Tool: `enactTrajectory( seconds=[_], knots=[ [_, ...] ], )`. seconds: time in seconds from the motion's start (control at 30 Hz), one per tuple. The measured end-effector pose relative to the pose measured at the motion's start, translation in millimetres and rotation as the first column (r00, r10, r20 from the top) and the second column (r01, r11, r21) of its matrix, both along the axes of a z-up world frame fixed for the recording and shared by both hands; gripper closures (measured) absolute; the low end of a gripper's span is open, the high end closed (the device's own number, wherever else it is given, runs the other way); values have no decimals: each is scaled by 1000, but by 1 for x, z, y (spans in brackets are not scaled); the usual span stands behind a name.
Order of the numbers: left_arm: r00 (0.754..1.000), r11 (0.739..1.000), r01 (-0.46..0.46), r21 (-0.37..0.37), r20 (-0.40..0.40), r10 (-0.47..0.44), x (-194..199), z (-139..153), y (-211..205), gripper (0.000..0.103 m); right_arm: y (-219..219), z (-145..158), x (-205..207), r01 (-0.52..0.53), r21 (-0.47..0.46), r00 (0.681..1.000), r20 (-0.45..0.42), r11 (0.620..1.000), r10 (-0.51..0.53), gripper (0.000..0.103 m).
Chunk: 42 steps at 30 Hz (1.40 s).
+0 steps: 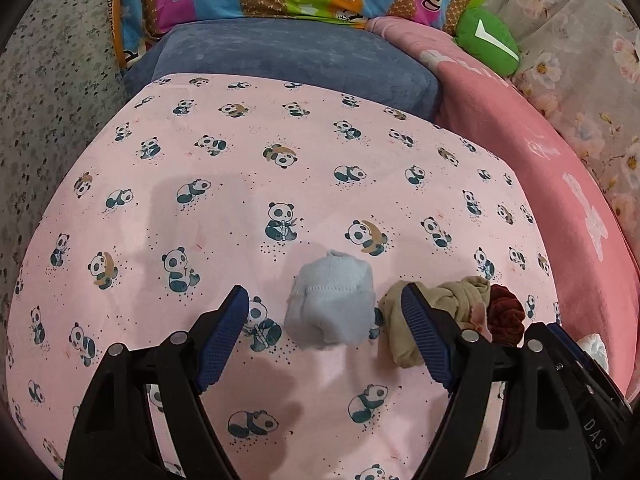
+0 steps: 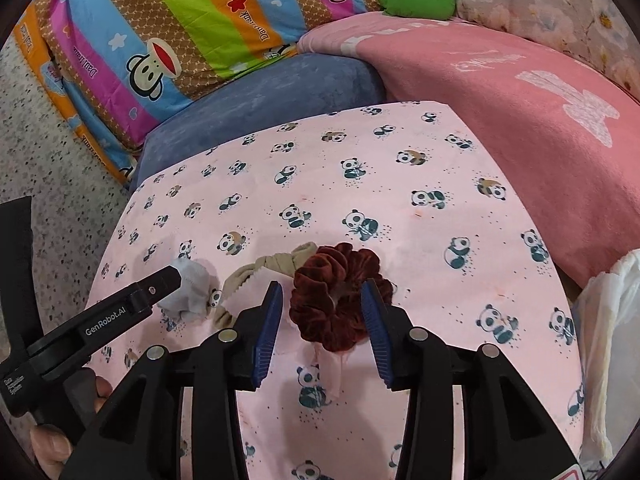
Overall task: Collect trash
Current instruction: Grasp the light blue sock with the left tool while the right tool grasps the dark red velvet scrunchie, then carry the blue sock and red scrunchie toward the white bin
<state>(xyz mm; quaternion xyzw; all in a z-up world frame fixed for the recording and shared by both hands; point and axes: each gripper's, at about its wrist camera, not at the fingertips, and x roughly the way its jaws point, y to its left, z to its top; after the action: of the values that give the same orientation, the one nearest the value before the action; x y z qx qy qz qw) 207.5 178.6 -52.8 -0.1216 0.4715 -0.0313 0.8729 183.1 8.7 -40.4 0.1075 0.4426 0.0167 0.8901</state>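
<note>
The beige headband is half hidden behind the left gripper's right finger, so I can't make out its full shape. The white plastic bag gets chopped off by the frame edge on the right wrist view, and on the left wrist view only a sliver peeks past the other gripper. The pink ribbon under the dark red scrunchie is partly covered. The print on the striped monkey pillow is too warped to read fully.
</note>
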Motion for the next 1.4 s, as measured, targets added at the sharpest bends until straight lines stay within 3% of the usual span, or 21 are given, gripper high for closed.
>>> enactTrajectory(
  seconds=[0.33, 0.43, 0.53, 0.67, 0.9, 1.4],
  knots=[
    [999, 999, 23, -38, -28, -25, 14, -18, -1, 29, 15, -23, 29, 1, -9, 999, -43, 1000, -1, 61],
    [999, 998, 40, -57, -32, -42, 15, -21, -3, 39, 12, -30, 31, 8, -11, 998, -59, 1000, -9, 61],
    [997, 996, 53, -72, -49, -56, 16, -25, -6, 56, 12, -36, 32, 8, -8, 997, -82, 1000, -9, 76],
    [997, 996, 64, -58, -40, -66, 12, -23, -9, 65, 10, -36, 28, -2, -21, 996, -86, 1000, 0, 84],
    [998, 996, 64, -59, -8, -65, -2, -6, -12, 67, 12, -19, 12, -20, -44, 999, -31, 999, 18, 85],
    [988, 993, 109, -40, 117, -104, -47, 58, -41, 67, -1, 48, -39, -4, -16, 994, 108, 1000, 5, 85]
  ],
)
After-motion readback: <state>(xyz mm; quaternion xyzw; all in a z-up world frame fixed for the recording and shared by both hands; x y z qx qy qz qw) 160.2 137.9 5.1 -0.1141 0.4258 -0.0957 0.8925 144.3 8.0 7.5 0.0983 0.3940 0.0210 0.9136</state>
